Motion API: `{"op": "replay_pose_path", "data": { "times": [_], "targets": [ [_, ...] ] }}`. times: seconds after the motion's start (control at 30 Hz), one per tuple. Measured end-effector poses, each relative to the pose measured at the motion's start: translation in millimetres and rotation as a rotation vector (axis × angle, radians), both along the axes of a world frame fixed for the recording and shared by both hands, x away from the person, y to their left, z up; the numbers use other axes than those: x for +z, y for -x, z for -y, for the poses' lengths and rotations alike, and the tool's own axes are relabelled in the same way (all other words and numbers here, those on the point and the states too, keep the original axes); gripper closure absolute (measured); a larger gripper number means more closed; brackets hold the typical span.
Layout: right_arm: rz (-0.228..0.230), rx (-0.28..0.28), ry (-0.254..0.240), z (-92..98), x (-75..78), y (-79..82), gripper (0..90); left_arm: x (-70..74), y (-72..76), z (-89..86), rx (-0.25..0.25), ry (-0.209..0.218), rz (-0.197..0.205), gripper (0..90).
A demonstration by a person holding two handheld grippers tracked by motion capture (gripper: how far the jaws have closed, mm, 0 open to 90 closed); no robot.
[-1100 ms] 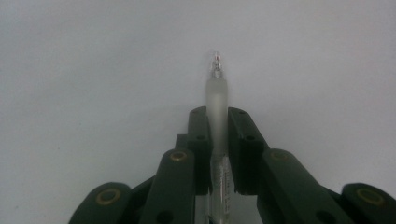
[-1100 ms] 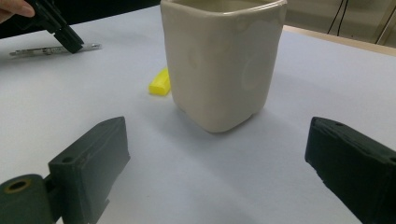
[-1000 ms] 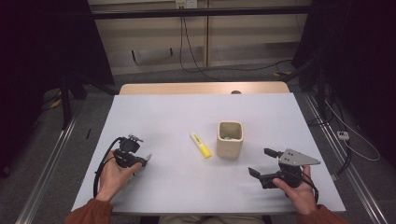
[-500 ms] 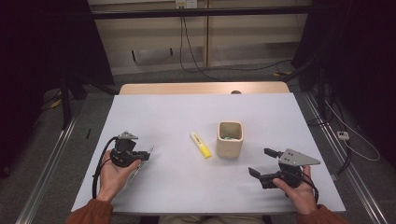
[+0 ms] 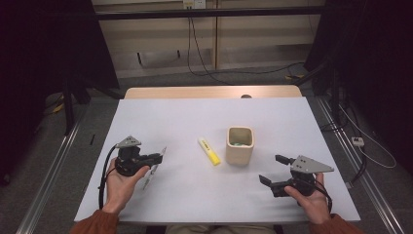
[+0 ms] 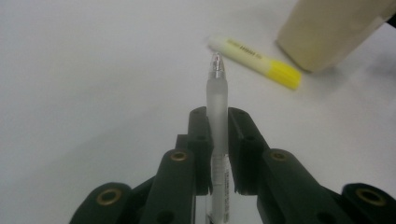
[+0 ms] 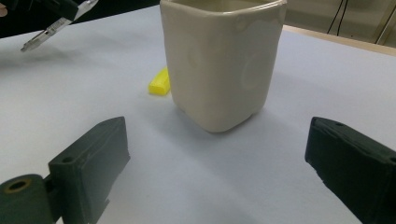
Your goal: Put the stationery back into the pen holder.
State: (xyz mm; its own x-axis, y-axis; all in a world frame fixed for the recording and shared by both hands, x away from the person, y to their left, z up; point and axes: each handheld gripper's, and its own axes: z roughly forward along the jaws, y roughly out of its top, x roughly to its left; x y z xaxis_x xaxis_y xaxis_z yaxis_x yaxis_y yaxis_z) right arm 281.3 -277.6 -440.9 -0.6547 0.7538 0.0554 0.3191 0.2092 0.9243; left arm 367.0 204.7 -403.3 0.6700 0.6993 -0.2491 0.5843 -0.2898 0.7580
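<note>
Since the earlier frame the left gripper (image 5: 155, 158) has tilted, its jaws clamping a clear pen (image 6: 217, 116) above the table. Right gripper (image 5: 273, 170) gapes wide. Aim tip-down into the beige cup (image 5: 240, 145), clearing the yellow highlighter (image 5: 209, 151).

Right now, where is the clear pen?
The clear pen is clamped in the left gripper at the table's left, tip towards the yellow highlighter.

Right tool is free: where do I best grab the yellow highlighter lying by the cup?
Probably the middle of the highlighter barrel, from above, jaws across its width. It lies flat on the table, slanted, with bare surface on both long sides. The cup stands apart by its yellow end, so stay clear there.
</note>
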Motion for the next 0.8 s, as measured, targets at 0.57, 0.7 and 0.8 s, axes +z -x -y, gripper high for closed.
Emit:
{"op": "replay_pose_path", "data": {
  "times": [0.57, 0.7, 0.8],
  "targets": [
    [0.002, 0.002, 0.001, -0.1, 0.1, 0.0, 5.9, 23.4, 12.4, 29.3, -0.112, 0.043, 0.157, 80.6],
    [0.004, 0.006, -0.001, -0.8, 0.1, 0.0, 5.9, 27.7, 13.0, 32.6, -0.113, 0.057, 0.186, 80.6],
    [0.004, 0.006, -0.001, -0.8, 0.1, 0.0, 5.9, 28.5, 12.4, 34.9, -0.111, 0.071, 0.195, 80.6]
  ]
}}
